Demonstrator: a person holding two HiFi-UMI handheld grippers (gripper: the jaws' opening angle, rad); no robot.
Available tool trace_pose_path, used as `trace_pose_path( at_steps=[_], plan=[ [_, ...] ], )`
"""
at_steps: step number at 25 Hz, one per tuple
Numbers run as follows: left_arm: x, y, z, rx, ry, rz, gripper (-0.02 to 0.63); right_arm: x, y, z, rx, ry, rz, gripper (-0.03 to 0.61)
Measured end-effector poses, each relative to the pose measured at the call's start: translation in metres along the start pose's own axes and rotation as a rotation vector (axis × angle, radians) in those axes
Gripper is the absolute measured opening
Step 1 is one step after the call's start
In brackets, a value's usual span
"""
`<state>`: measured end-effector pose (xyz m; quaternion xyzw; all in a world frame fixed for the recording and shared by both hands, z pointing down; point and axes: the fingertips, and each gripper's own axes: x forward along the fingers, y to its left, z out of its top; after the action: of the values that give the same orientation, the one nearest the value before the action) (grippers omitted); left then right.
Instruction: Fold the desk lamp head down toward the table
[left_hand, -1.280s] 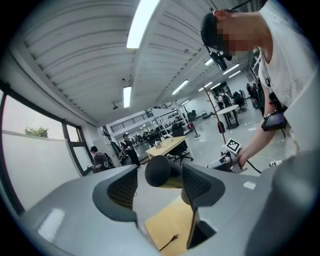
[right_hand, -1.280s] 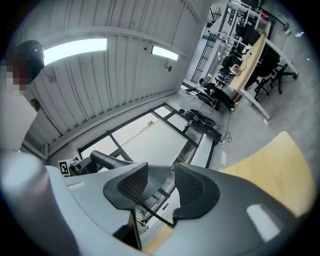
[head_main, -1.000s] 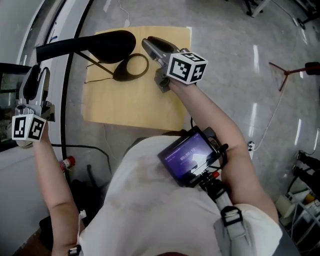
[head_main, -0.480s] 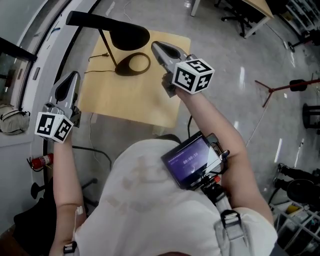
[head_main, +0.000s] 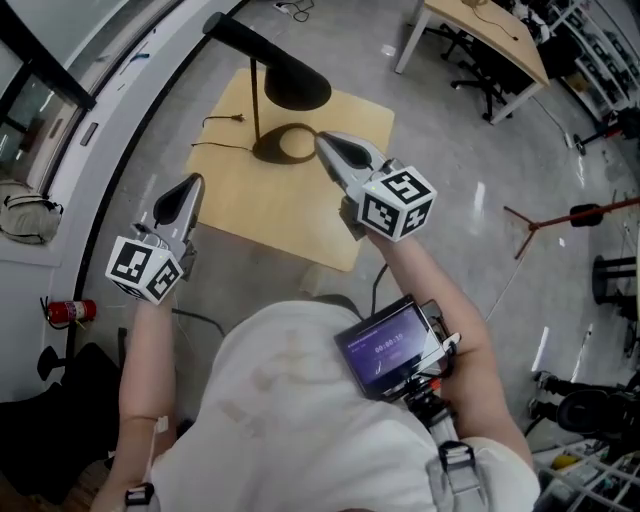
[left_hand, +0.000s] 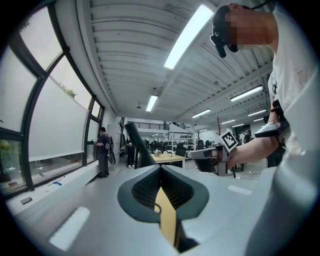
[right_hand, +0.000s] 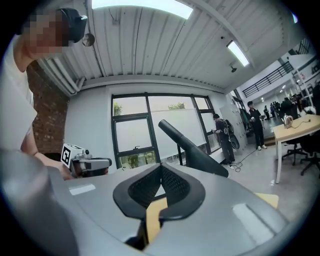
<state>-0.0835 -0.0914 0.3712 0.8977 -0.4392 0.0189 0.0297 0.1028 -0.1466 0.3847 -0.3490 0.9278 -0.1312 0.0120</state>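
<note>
A black desk lamp stands on a small yellow table. Its ring base lies at the far side and its cone head hangs over the base on a slanted arm. My right gripper is shut and empty, held in the air just right of the base. My left gripper has just closed on nothing and hovers off the table's left edge. The lamp arm shows beyond the left gripper, and the lamp head beyond the right gripper.
The lamp's cable trails across the tabletop. A window wall runs along the left, with a bag and a fire extinguisher below it. A desk with chairs stands top right and a red stand at the right.
My left gripper's jaws have closed empty and it has swung in from the window side toward the table's left edge. The right gripper has lifted up off the tabletop.
</note>
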Motion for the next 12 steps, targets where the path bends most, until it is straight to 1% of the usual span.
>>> trace_pose_path(
  at_steps=[5, 9, 12],
  plan=[
    [-0.029, -0.003, -0.027, -0.062, 0.006, 0.013, 0.002, -0.017, 0.037, -0.031, -0.007, 0.026, 0.01, 0.011],
    [-0.049, -0.015, -0.05, -0.107, 0.012, 0.018, 0.002, -0.032, 0.059, -0.062, 0.036, 0.043, 0.003, 0.011],
    [-0.057, -0.017, -0.058, -0.103, 0.011, 0.047, 0.002, -0.036, 0.066, -0.074, 0.047, 0.052, -0.004, 0.011]
  ],
)
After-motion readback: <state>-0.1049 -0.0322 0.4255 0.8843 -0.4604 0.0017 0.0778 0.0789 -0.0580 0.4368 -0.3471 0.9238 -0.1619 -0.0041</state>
